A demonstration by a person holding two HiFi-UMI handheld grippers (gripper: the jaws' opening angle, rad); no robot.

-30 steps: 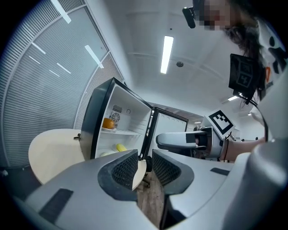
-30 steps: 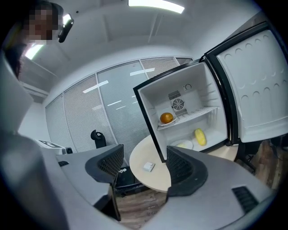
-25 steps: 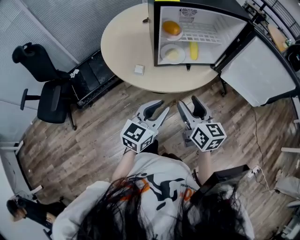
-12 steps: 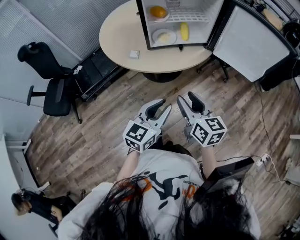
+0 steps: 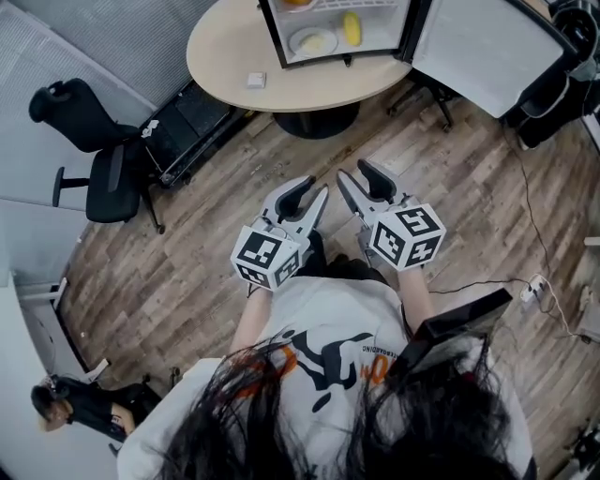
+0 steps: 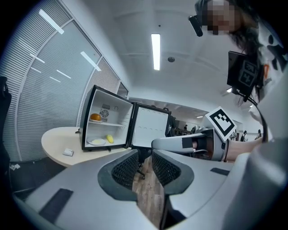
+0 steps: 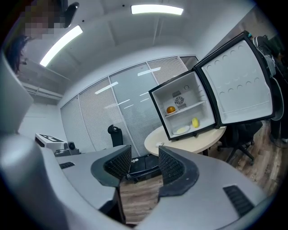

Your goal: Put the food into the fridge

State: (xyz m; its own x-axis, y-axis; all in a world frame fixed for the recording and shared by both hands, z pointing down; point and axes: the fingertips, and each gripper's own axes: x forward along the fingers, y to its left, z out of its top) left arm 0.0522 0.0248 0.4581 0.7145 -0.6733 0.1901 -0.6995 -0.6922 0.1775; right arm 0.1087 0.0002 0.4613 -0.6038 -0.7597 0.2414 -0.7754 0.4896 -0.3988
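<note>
A small black fridge (image 5: pixel 337 28) stands on the round table (image 5: pixel 281 80) with its door (image 5: pixel 487 47) swung wide to the right. Inside I see an orange (image 6: pixel 95 117) on the shelf, and a white plate (image 5: pixel 312 40) and a yellow fruit (image 5: pixel 352 28) on the floor of the fridge. I hold both grippers close in front of my chest, well short of the table. My left gripper (image 5: pixel 314 187) is shut and empty. The jaws of my right gripper (image 5: pixel 353 171) are closing, a gap still shows and nothing is between them.
A small white object (image 5: pixel 256 81) lies on the table's left part. A black office chair (image 5: pixel 89 159) stands at the left, a low black rack (image 5: pixel 183 141) beside the table. Cables and a plug (image 5: pixel 534 286) lie on the wood floor at right. A person (image 5: pixel 66 403) is at the lower left.
The table and fridge have slid up and away in the head view as I back off. My right gripper's jaws have narrowed from a wide V. The left looks unchanged.
</note>
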